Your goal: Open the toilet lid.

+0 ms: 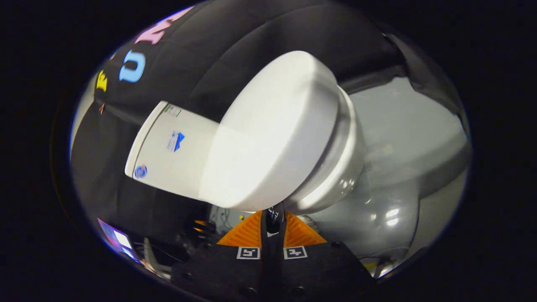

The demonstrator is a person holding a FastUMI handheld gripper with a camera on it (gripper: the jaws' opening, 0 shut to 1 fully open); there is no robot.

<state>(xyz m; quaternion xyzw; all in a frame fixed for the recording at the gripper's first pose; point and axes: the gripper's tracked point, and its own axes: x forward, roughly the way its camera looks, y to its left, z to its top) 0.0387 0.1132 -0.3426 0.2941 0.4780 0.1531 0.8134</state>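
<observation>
The gripper [272, 214] is presenting its 2 fingers [247, 233] nearly closed, with a narrow dark gap remaining between them. Nothing is lying in that gap, and the fingers are gripping nothing. The fingertips are sitting just below the rim of the toilet lid [268, 134], close to its edge; whether they are touching it cannot be told.

Just ahead of the fingers, the toilet lid is lying closed on the bowl [342, 167], covering the seat. The whole toilet is appearing tilted in the gripper view, with the lid's broad top facing the camera. Beyond the lid, to the left of the fingers, the tank [168, 147] is carrying several small stickers on its side. To the right of the fingers, the grey glossy floor [398, 167] is reflecting overhead light. Black cloth is hanging beyond the tank.
</observation>
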